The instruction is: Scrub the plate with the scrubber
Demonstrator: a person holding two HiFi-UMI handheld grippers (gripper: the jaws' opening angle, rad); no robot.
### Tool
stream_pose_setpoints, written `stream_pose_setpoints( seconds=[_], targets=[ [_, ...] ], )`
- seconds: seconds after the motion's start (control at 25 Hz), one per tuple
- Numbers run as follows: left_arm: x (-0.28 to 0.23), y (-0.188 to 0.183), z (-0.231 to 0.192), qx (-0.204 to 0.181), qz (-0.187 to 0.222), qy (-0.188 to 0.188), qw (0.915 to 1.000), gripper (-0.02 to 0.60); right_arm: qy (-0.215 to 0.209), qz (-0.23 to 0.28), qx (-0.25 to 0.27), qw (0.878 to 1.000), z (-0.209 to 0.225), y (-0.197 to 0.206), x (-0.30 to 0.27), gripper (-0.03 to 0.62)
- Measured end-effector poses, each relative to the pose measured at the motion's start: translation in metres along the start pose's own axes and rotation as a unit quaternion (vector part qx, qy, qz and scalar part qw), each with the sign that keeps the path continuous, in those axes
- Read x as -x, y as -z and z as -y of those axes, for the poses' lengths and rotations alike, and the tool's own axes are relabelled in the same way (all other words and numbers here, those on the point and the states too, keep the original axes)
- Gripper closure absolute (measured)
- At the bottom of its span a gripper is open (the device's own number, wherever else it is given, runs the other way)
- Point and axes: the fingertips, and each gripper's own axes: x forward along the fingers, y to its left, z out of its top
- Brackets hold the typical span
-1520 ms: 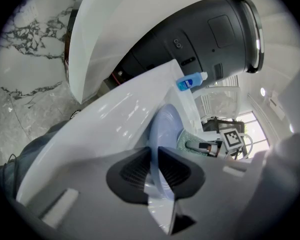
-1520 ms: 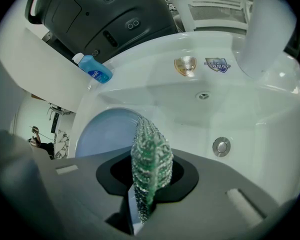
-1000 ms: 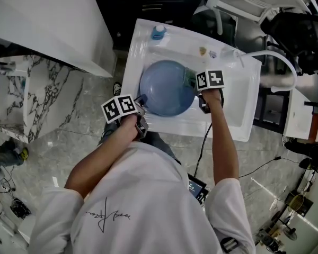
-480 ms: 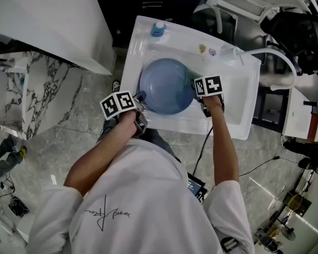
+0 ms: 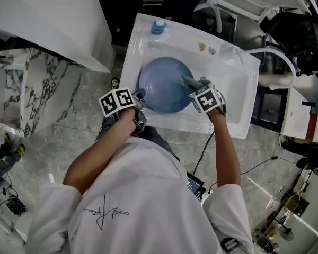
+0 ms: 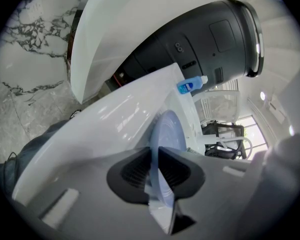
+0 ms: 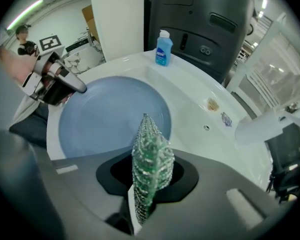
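White sink (image 5: 236, 97) over a grey marble floor (image 5: 79, 115). The blue plate (image 5: 161, 86) sits in the basin's left half, face up, nearly filling it from near wall to far wall. Your left gripper (image 5: 139, 96) is clamped on its near-left rim. Your right gripper (image 5: 195, 89) pinches the green scrubber (image 5: 187, 81), long axis along the jaws, tip pointing left over the plate's right edge; contact unclear. There's open basin right of the plate. The soap bottle (image 5: 158, 28) stands on the far-left rim, well apart.
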Motion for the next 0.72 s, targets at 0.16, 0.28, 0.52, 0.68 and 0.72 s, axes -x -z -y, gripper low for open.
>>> stream_pose_setpoints(
  seconds=[0.16, 0.28, 0.52, 0.68, 0.72],
  targets=[
    [0.000, 0.001, 0.000, -0.003, 0.000, 0.000, 1.0000, 0.477, -0.006, 0.003, 0.055, 0.998, -0.010, 0.008, 0.002, 0.531],
    [0.001, 0.001, -0.001, -0.008, -0.001, -0.003, 1.0000, 0.479, -0.015, 0.006, 0.106, 0.994, -0.019, 0.017, 0.001, 0.530],
    [0.001, 0.000, -0.002, -0.007, 0.001, -0.004, 1.0000, 0.479, -0.028, 0.000, 0.156, 0.987, -0.032, 0.023, 0.010, 0.530],
    [0.002, 0.000, -0.004, -0.006, 0.004, -0.005, 1.0000, 0.479, -0.046, -0.012, 0.192, 0.980, -0.051, 0.030, 0.015, 0.530],
    [0.002, 0.001, -0.003, -0.006, 0.005, -0.005, 1.0000, 0.479, -0.051, -0.014, 0.198, 0.979, -0.055, 0.033, 0.017, 0.530]
  ],
)
